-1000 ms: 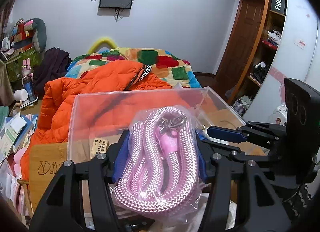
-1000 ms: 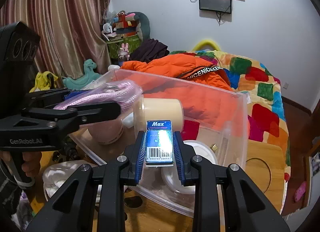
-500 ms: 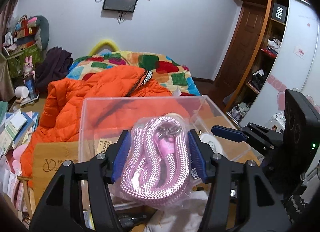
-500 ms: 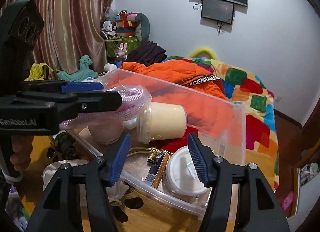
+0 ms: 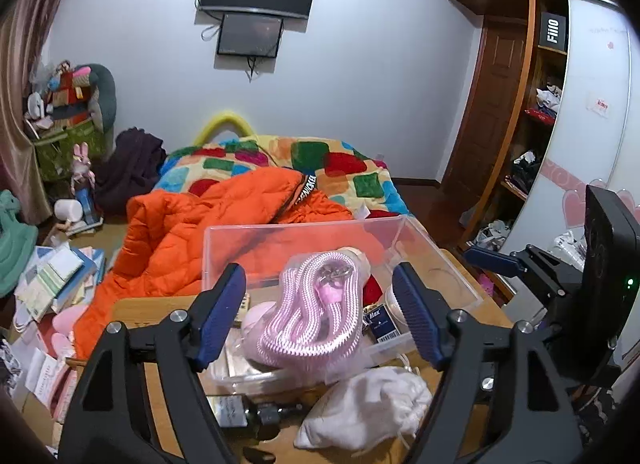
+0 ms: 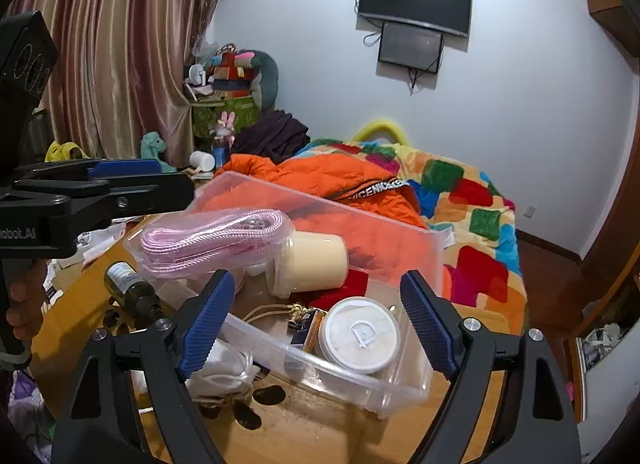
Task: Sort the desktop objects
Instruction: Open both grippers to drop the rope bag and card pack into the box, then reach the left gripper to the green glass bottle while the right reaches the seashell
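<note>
A pink rope (image 5: 316, 316) in a clear bag lies on top of the things in the clear plastic bin (image 5: 304, 226). My left gripper (image 5: 320, 316) straddles it with jaws opening, the pads well clear of the bag. The same rope (image 6: 216, 242) shows at the bin's left end in the right wrist view, below the left gripper (image 6: 160, 184). My right gripper (image 6: 318, 324) hangs above the bin's near wall (image 6: 320, 360), jaws opening and holding nothing. A blue Max box (image 5: 382, 324) lies inside the bin beside a white round lid (image 6: 360, 334) and a cream cup (image 6: 316, 264).
A dark glass bottle (image 6: 132, 292) and a white cloth pouch (image 5: 368, 412) lie on the wooden table (image 6: 300, 432) in front of the bin. An orange jacket (image 5: 200, 240) and a bed with a colourful blanket (image 5: 352, 168) lie behind. Books (image 5: 52, 280) are piled at the left.
The right gripper opened and the Max box dropped into the bin. The left jaws spread off the rope bag, which now rests in the bin. Both grippers drew back and up.
</note>
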Action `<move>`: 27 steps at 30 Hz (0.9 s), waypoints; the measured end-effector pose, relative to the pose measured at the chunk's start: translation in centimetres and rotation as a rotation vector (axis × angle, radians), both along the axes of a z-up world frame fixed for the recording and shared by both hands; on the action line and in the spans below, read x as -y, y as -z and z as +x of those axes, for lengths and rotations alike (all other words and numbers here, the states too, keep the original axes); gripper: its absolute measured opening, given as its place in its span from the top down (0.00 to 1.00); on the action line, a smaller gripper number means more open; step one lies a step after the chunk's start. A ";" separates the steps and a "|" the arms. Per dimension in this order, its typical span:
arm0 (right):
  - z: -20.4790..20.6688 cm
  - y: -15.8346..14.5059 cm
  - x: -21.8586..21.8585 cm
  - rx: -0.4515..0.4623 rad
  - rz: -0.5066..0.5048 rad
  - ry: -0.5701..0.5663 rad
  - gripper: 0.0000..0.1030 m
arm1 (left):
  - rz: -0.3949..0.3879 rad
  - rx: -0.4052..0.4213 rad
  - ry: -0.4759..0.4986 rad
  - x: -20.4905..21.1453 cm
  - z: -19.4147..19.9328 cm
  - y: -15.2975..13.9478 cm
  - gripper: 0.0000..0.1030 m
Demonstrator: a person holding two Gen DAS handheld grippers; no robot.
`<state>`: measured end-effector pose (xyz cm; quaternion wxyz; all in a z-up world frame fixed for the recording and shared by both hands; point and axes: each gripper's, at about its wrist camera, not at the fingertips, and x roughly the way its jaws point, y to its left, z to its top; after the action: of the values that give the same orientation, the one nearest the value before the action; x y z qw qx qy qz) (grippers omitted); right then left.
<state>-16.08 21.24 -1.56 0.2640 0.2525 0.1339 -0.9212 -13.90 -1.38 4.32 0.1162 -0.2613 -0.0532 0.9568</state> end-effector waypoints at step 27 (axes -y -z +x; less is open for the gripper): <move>10.1 2.2 -5.2 0.105 -0.182 0.032 0.00 | -0.084 -0.005 -0.077 -0.4 12.6 2.7 0.16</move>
<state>-5.99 26.41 -3.76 0.2777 0.2776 0.0314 -0.9191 -1.28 -0.96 1.57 0.0683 -0.2611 -0.0229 0.9626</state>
